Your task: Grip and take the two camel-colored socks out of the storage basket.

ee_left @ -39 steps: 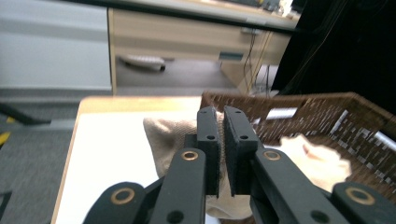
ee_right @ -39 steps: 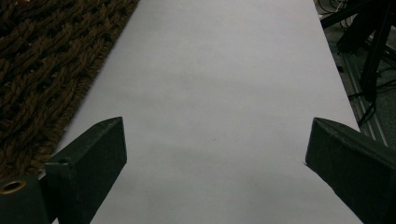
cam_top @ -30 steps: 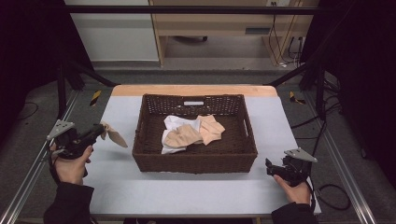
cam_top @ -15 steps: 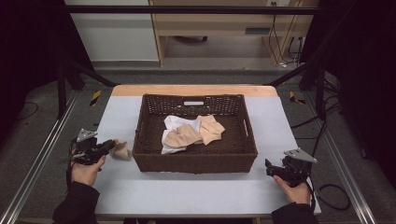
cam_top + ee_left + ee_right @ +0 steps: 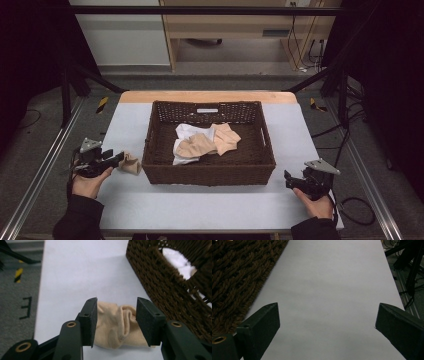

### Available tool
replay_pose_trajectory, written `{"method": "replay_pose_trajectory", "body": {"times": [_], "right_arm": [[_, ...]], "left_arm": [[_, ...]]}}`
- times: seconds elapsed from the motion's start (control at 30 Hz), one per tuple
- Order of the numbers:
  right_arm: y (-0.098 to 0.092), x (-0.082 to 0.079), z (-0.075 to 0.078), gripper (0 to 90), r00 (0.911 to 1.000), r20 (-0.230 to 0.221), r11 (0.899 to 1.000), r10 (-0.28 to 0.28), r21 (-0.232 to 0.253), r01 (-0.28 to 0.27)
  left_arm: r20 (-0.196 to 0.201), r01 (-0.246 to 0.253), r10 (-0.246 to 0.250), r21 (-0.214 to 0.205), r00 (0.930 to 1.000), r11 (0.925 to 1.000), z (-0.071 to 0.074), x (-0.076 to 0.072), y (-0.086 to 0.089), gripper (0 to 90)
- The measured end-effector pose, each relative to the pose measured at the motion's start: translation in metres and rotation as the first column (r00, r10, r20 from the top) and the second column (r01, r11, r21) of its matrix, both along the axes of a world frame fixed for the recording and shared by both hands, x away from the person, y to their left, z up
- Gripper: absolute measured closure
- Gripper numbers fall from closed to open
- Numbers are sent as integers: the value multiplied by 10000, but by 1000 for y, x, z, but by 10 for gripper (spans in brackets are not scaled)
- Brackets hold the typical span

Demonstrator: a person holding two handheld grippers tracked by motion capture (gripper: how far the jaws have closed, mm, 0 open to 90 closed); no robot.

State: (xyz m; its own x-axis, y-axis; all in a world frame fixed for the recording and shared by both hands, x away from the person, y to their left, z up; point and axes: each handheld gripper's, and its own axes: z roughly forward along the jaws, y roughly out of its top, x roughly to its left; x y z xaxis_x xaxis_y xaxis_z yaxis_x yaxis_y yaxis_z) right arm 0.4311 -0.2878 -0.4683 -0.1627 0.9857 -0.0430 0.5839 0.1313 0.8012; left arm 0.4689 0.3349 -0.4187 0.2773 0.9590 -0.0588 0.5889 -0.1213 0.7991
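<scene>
A beige sock (image 5: 131, 163) (image 5: 116, 325) lies crumpled on the pale table beside the left wall of the brown wicker basket (image 5: 207, 172) (image 5: 170, 290). My left gripper (image 5: 121, 158) (image 5: 116, 302) is low over it. Its jaws have just been opening and now stand apart on either side of the sock, no longer pinching it. More beige socks (image 5: 200, 145) and a white cloth (image 5: 185, 132) lie inside the basket. My right gripper (image 5: 287, 179) (image 5: 327, 306) rests open at the table's front right, with bare table between its jaws and the basket (image 5: 234, 277) to its left.
A wooden strip (image 5: 207, 96) runs along the table's far edge. Metal rails (image 5: 40, 175) flank the table on both sides. Black frame struts and cables (image 5: 360, 210) stand on the floor to the right.
The left gripper came down from above the table with the sock and opened its jaws. The sock now rests on the table by the basket. The right gripper kept still.
</scene>
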Motion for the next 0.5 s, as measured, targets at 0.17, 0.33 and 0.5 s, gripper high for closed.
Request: {"method": "replay_pose_trajectory", "body": {"times": [0.17, 0.33, 0.5], "right_arm": [[0, 0, 0, 58, 10000, -30, 10000, 17, -14, -17], [0, 0, 0, 58, 10000, -38, 10000, 29, -18, -30], [0, 1, 0, 58, 10000, -51, 10000, 15, -5, -15]], "left_arm": [[730, 206, -188, -239, 9972, 9995, 10, -4, 1, 519], [1302, 23, 33, -430, 9915, 9991, 27, -12, -5, 509], [1873, 277, -160, -601, 9822, 9978, 39, -18, -14, 464]]}}
